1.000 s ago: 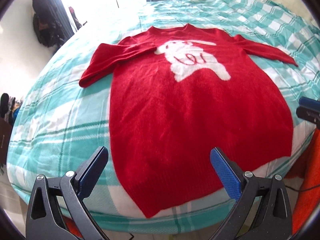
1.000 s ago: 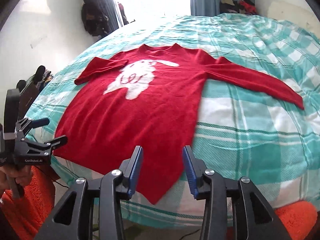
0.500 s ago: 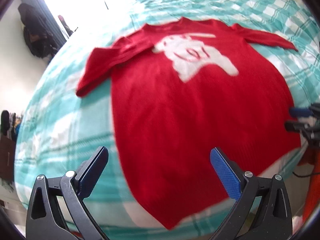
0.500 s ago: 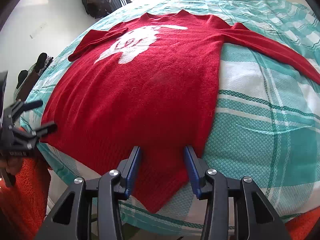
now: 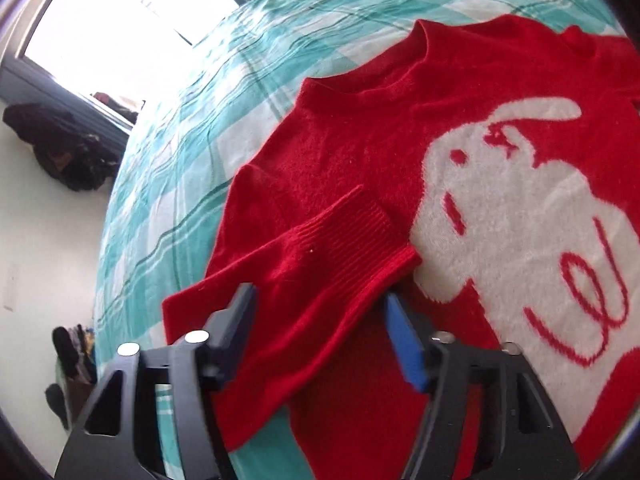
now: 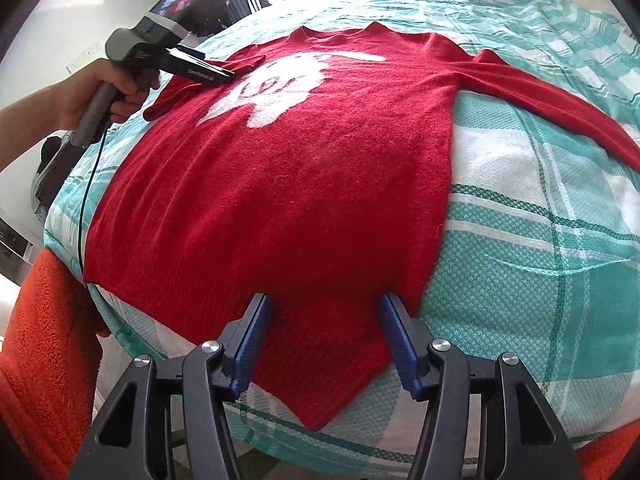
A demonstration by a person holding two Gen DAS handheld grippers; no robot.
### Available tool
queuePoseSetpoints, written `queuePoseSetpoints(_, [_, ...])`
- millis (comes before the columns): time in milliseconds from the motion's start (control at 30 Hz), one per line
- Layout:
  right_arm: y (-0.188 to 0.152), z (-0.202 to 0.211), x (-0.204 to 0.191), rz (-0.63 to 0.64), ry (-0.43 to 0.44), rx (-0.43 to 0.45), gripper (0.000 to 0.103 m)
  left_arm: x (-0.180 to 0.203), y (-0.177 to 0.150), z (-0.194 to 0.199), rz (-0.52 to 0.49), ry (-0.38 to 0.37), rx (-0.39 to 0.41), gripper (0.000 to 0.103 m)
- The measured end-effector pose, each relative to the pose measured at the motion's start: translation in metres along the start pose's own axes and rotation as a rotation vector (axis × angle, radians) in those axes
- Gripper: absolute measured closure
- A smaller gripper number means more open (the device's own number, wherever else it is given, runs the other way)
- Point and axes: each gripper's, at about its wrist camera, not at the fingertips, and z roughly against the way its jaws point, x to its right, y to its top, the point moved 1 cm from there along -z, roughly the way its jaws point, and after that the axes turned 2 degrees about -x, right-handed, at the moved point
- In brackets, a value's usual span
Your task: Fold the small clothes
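A fuzzy red knitted sweater (image 6: pixel 304 184) with a white rabbit-shaped figure on its chest lies flat, front up, on a bed covered by a teal-and-white checked blanket (image 6: pixel 540 248). The sweater's hem faces the near edge of the blanket and its collar points away. One long sleeve (image 6: pixel 560 96) stretches out straight over the blanket, away from the sweater's body. The other sleeve, with its ribbed cuff (image 5: pixel 352 240), is folded in over the sweater's chest beside the white figure. The left gripper (image 5: pixel 320 332), held in a person's hand (image 6: pixel 108 92), has just been closing; the sleeve lies between its blue-padded fingers, but whether they already pinch it cannot be told. The right gripper (image 6: pixel 324 340) hovers at the sweater's hem corner, its jaws having just been widening, apart on either side of the knit without gripping it. An orange fleece cloth (image 6: pixel 48 360) hangs beside the blanket's near edge.
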Motion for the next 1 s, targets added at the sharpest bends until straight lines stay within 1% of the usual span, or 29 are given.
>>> queuePoseSetpoints(33, [0.000,0.000,-0.001,0.002,-0.001,0.000,0.044,-0.009,0.002,-0.001,0.061,-0.048,-0.006,0.098])
queuePoseSetpoints(67, [0.000,0.000,-0.001,0.006,-0.002,0.000,0.044,-0.023,0.000,0.004,0.141,-0.098,0.007,0.098])
queuePoseSetpoints(133, [0.000,0.000,-0.003,0.016,-0.009,-0.001,0.043,-0.057,-0.011,0.028,0.302,-0.128,0.091,0.098])
queuePoseSetpoints(200, [-0.001,0.000,-0.004,0.020,-0.011,0.001,0.043,-0.105,-0.037,0.052,0.484,-0.161,0.153,0.098])
queuePoseSetpoints(267, [-0.001,0.001,-0.003,0.016,-0.006,0.002,0.043,-0.159,-0.077,0.068,0.682,-0.162,0.188,0.097])
queuePoseSetpoints(333, [-0.001,0.001,-0.002,0.009,-0.001,0.003,0.043,-0.209,-0.125,0.067,0.886,-0.161,0.186,0.096])
queuePoseSetpoints(400, [-0.001,0.001,-0.002,0.007,-0.004,0.003,0.043,-0.244,-0.183,0.059,1.072,-0.131,0.159,0.097])
queuePoseSetpoints(467, [-0.001,0.001,-0.003,0.011,-0.010,0.003,0.042,-0.261,-0.234,0.040,1.191,-0.088,0.084,0.097])
queuePoseSetpoints(533, [-0.001,0.000,-0.004,0.014,-0.014,0.003,0.040,-0.260,-0.271,0.016,1.265,-0.076,0.005,0.097])
queuePoseSetpoints(567, [-0.001,0.000,-0.004,0.015,-0.016,0.002,0.040,-0.257,-0.284,0.004,1.279,-0.077,-0.035,0.097])
queuePoseSetpoints(633, [-0.001,0.000,-0.004,0.014,-0.020,0.002,0.040,-0.249,-0.297,-0.012,1.285,-0.092,-0.085,0.093])
queuePoseSetpoints(667, [-0.001,0.000,-0.005,0.015,-0.023,0.002,0.040,-0.247,-0.302,-0.016,1.298,-0.111,-0.085,0.079])
queuePoseSetpoints(700, [-0.001,0.000,-0.005,0.016,-0.025,0.001,0.040,-0.249,-0.312,-0.014,1.329,-0.138,-0.054,0.059])
queuePoseSetpoints(733, [-0.001,-0.001,-0.006,0.016,-0.028,0.001,0.040,-0.252,-0.318,-0.013,1.379,-0.161,-0.018,0.048])
queuePoseSetpoints(767, [0.000,-0.001,-0.006,0.017,-0.032,0.000,0.040,-0.257,-0.324,-0.014,1.436,-0.171,0.009,0.032])
queuePoseSetpoints(800, [0.000,-0.001,-0.007,0.017,-0.036,-0.001,0.040,-0.264,-0.331,-0.012,1.489,-0.176,0.030,0.028])
queuePoseSetpoints(867, [0.000,-0.002,-0.009,0.021,-0.045,-0.003,0.040,-0.279,-0.335,-0.020,1.553,-0.203,0.051,0.028])
queuePoseSetpoints(900, [0.000,-0.002,-0.009,0.023,-0.049,-0.004,0.040,-0.287,-0.333,-0.027,1.554,-0.220,0.037,0.028])
queuePoseSetpoints(933, [0.000,-0.002,-0.010,0.025,-0.053,-0.005,0.040,-0.294,-0.330,-0.035,1.534,-0.233,0.006,0.028])
queuePoseSetpoints(1000, [0.001,-0.003,-0.011,0.029,-0.061,-0.008,0.039,-0.303,-0.320,-0.051,1.473,-0.228,-0.063,0.029])
